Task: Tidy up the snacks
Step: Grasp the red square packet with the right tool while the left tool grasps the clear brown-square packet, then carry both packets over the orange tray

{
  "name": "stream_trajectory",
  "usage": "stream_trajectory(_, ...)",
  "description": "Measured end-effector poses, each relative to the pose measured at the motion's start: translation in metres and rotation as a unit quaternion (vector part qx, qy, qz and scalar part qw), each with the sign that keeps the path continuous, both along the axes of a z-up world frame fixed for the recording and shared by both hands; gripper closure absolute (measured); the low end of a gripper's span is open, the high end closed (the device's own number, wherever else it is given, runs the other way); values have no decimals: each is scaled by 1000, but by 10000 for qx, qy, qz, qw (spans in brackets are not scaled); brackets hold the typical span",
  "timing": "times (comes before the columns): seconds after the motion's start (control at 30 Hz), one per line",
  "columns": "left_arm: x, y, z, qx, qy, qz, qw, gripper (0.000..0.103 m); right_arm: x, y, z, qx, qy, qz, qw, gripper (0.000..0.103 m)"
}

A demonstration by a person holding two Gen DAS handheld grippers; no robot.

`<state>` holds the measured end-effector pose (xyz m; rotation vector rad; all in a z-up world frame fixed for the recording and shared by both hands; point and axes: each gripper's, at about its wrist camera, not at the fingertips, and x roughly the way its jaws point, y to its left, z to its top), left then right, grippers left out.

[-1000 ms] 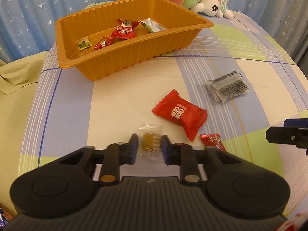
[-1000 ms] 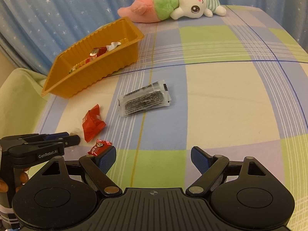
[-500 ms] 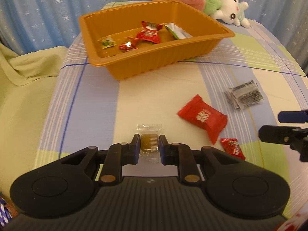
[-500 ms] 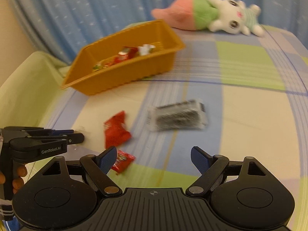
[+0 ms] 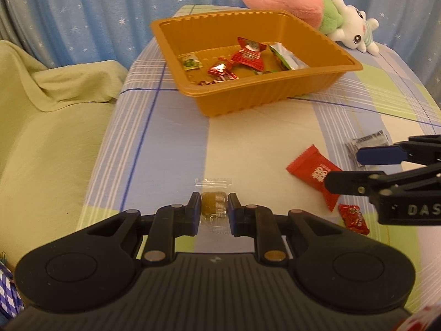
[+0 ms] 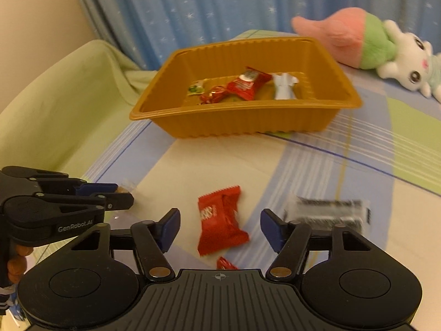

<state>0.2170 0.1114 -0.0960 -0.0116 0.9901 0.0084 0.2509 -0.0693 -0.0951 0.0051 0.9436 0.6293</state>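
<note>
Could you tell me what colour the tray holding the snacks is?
The tray is golden orange with ribbed walls, clearest in the left wrist view.

Blue curtain with small white stars hangs behind. Pink-green plush bunny lies at far end of checked bedsheet. Crumpled green blanket beside sheet.
</note>
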Motion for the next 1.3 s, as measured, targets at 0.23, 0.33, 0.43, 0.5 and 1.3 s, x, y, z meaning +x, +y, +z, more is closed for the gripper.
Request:
stream_trajectory(0.23, -3, 10, 2, 25, -17, 120, 9999, 85, 11, 19, -7, -141, 32, 208, 9997, 46)
stream_trajectory(0.33, -4, 14, 3, 27, -30, 148, 9999, 85, 13, 25, -12, -186, 42, 264, 9995, 48)
stream_trajectory(0.43, -4, 17, 5, 27, -42, 161, 9999, 85, 15, 28, -15, -222, 73, 258, 9994, 52)
stream_trajectory(0.5, -5, 18, 5, 27, -48, 165, 9998, 85, 16, 28, -17, -233, 96, 245, 9994, 55)
stream_trajectory(1.3, 1, 10, 25, -102, -284, -93, 9995, 85, 8, 4, -4, -61, 11, -61, 10000, 77)
